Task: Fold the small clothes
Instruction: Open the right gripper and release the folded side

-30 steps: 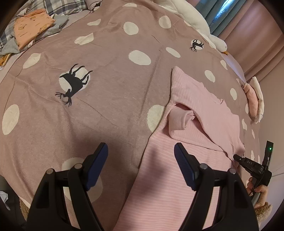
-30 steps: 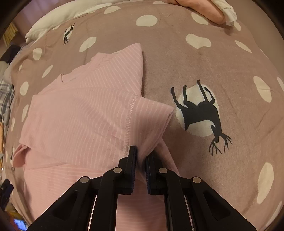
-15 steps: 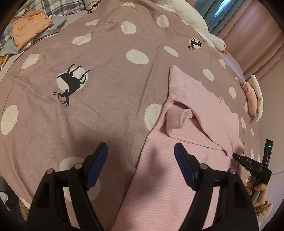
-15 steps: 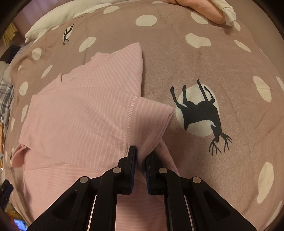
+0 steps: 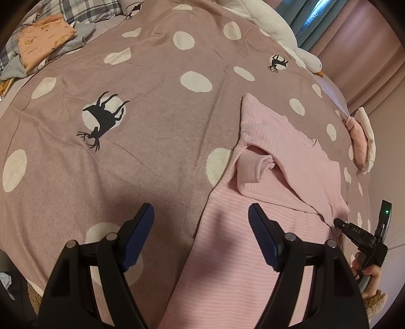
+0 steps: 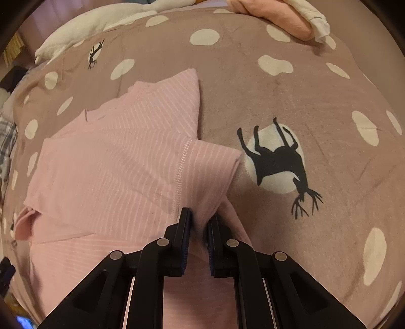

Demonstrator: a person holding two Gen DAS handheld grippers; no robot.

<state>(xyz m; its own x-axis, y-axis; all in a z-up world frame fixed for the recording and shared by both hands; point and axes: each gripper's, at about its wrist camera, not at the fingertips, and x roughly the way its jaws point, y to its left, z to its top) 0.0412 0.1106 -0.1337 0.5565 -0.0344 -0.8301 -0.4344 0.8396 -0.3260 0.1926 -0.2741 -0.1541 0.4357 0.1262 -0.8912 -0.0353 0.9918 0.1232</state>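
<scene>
Nearest in the right wrist view, the right tool (image 6: 198,222) is pinching a fold of the pink striped shirt (image 6: 114,172) between its pressed-together fingers, right at the base of the right sleeve (image 6: 210,164), which is lying folded inward over the body of the garment. In the left wrist view, the left tool (image 5: 201,227) is hovering with its fingers spread wide and nothing between them, straddling the shirt's left edge where it is meeting the bed cover (image 5: 152,106).

The shirt is lying flat on the bed, its long axis running away from both tools: hem toward the person, neckline (image 5: 311,141) at the far end. The left sleeve (image 5: 253,167) is sitting bunched and partly tucked just ahead of the left tool, slightly toward its right. That is the relation the coming move is likely turning on: the left tool is the nearer one to that untidy sleeve and would need to reach forward along the shirt's length, while the right tool is anchoring the opposite side.

Farther out, a folded orange garment (image 5: 43,40) is resting near the plaid bedding (image 5: 83,12), and a rolled pink and white bundle (image 6: 291,17) is lying at the far edge of the bed, well apart from the shirt.
</scene>
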